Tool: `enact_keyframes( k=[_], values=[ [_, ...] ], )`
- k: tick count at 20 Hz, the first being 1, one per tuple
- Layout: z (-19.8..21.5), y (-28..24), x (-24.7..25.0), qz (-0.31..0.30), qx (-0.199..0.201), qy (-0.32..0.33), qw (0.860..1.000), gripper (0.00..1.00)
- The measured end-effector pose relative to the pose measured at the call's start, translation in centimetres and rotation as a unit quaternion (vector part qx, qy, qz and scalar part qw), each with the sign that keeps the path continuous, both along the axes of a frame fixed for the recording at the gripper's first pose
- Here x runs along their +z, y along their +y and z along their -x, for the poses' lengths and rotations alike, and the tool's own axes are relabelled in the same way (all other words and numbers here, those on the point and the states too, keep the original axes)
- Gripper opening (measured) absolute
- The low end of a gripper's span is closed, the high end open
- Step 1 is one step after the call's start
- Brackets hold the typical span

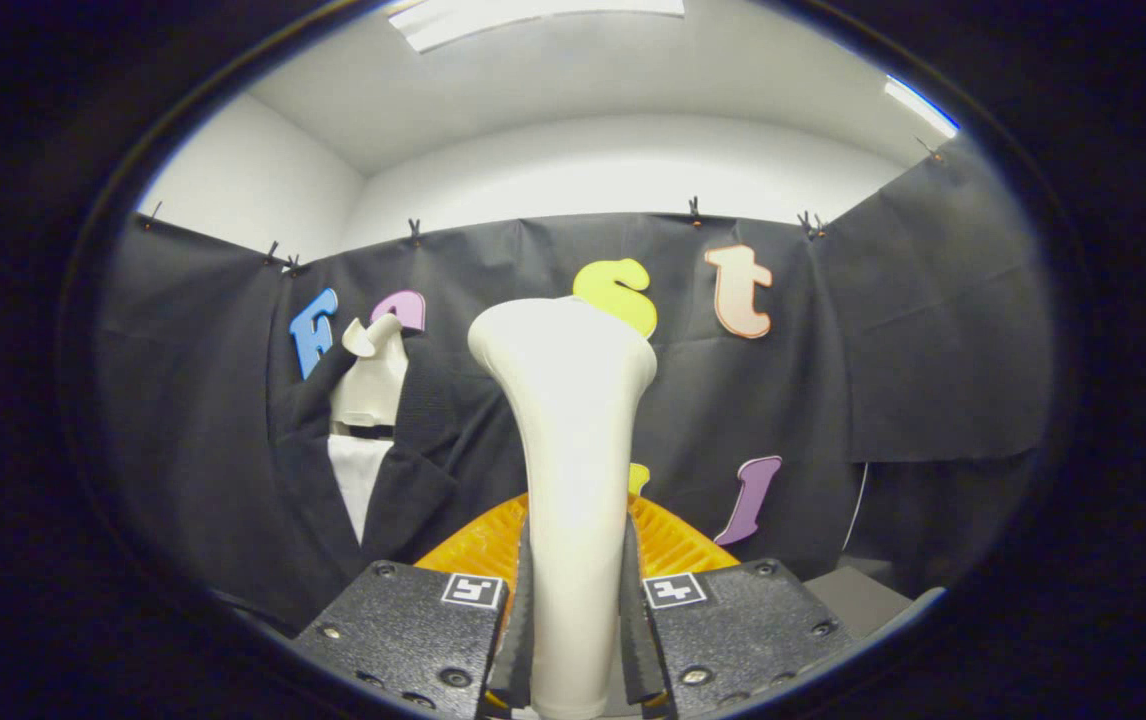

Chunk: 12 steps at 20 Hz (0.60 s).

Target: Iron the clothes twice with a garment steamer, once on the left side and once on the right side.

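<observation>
My gripper [573, 600] is shut on the white garment steamer [568, 440], both fingers pressing its handle. The steamer stands upright between the fingers, its wide head at the top. Beyond the fingers to the left, a mannequin torso [371, 380] wears a black jacket [413, 470] over a white shirt [358, 485]. The steamer head is apart from the jacket, to its right and nearer to me.
An orange ribbed basket [678, 540] sits just behind the steamer, partly hidden by the fingers. A grey surface [858, 600] lies to the right of the fingers. Black cloth walls close the booth behind and on both sides.
</observation>
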<state>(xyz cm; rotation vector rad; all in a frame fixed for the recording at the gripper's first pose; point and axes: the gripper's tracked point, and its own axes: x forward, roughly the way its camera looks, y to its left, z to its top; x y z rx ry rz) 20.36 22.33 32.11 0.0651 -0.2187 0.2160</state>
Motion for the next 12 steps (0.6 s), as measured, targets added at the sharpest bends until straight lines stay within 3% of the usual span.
enact_keyframes(
  k=[8, 12],
  values=[
    [-2.2, 7.6, -0.2, 0.037, 0.003, 0.007, 0.999, 0.38],
    [-4.0, 8.4, -1.5, 0.047, -0.005, 0.024, 0.999, 0.38]
  ],
)
